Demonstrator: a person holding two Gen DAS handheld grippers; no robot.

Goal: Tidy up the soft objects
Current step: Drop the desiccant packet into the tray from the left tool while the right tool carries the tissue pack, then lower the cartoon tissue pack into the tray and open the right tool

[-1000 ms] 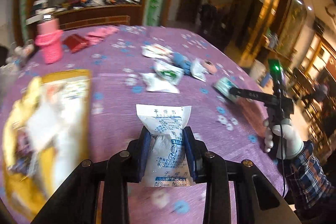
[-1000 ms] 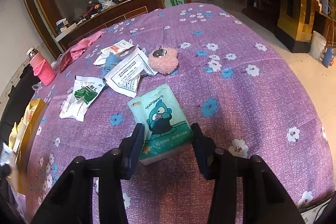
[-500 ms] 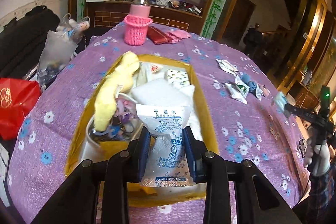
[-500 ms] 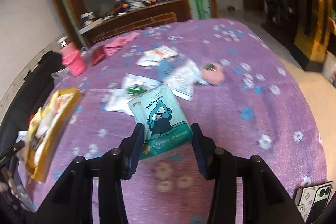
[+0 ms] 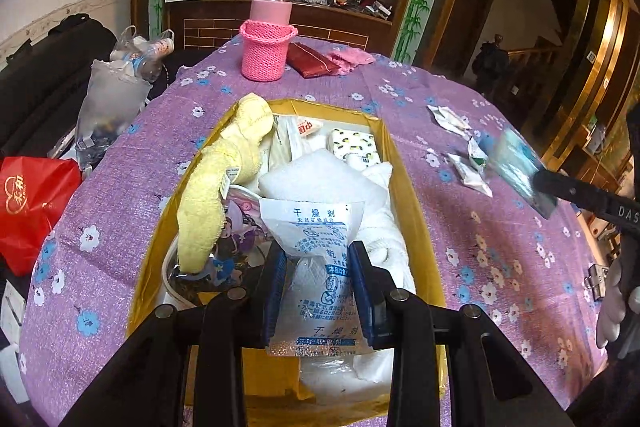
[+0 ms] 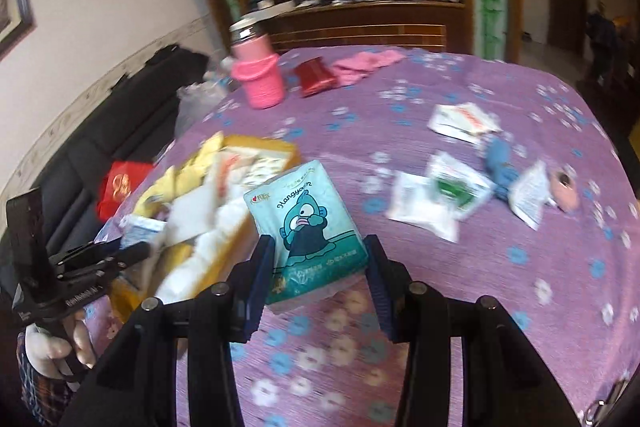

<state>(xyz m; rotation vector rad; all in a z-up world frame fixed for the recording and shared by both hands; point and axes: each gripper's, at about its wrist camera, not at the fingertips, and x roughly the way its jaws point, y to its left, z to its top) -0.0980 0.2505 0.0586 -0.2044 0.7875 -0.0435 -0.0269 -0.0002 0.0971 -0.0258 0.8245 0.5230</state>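
Observation:
My left gripper (image 5: pixel 318 255) is shut on a white desiccant packet (image 5: pixel 316 267) with blue print, held over the yellow box (image 5: pixel 416 215). The box holds a yellow towel (image 5: pixel 224 179), white soft packs and a small tissue pack. My right gripper (image 6: pixel 318 247) is shut on a teal tissue pack (image 6: pixel 308 219) with a cartoon fish, held above the purple flowered table just right of the box (image 6: pixel 240 239). The tissue pack also shows in the left wrist view (image 5: pixel 516 171), and the left gripper shows in the right wrist view (image 6: pixel 132 251).
A pink knitted holder with a bottle (image 5: pixel 267 47), a red pouch (image 5: pixel 312 65) and a pink cloth stand at the far edge. Several loose packets (image 6: pixel 440 199), a blue soft item (image 6: pixel 500 163) and a pink puff (image 6: pixel 564 187) lie right of the box. Bags (image 5: pixel 32 203) sit left of the table.
Both grippers have swung left towards the yellow box. The left one has come in over the box with the packet; the right one has carried the tissue pack up beside it.

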